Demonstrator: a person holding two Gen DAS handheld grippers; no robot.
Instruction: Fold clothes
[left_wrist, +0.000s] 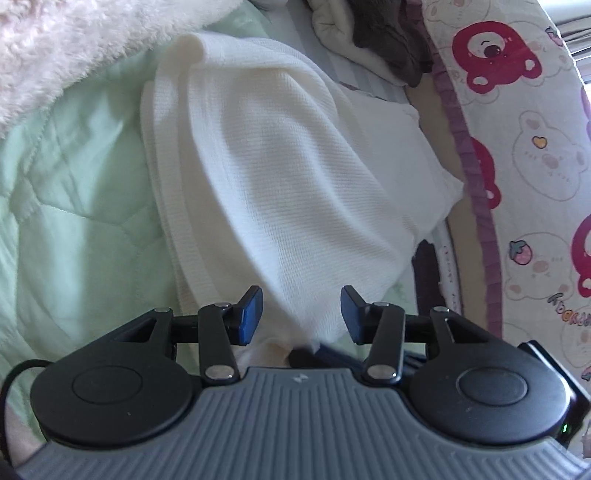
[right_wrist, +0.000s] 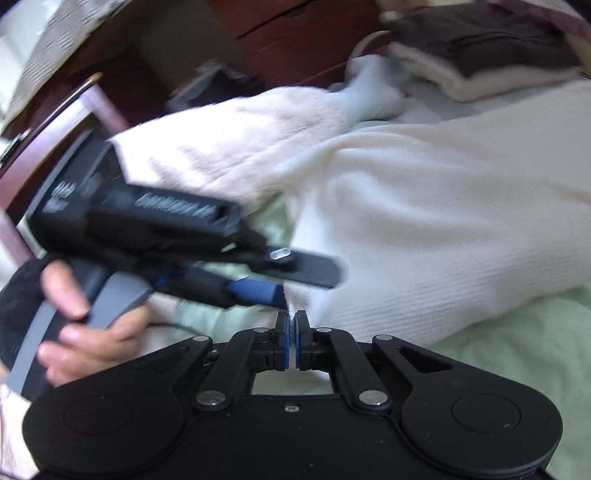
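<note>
Pale green quilted bedspread (left_wrist: 74, 206) underneath everything. Fluffy pink fleece blanket (left_wrist: 48, 48) bunched at far left; bear-print quilt with purple ruffle edge (left_wrist: 535, 155) along right. Folded stack of dark brown and cream garments (right_wrist: 480, 55) beyond, dark wooden drawer unit (right_wrist: 295, 37) behind.

Left gripper (left_wrist: 301, 314) angled down, jaws released, pads apart over cloth edge, gripping nothing. Hand (right_wrist: 85, 328) wraps its grey handle. Right gripper (right_wrist: 292, 332) clenched on thin fabric corner.

Cream ribbed knit sweater (left_wrist: 280, 177) lies draped across bedspread, loosely creased, between both tools.
</note>
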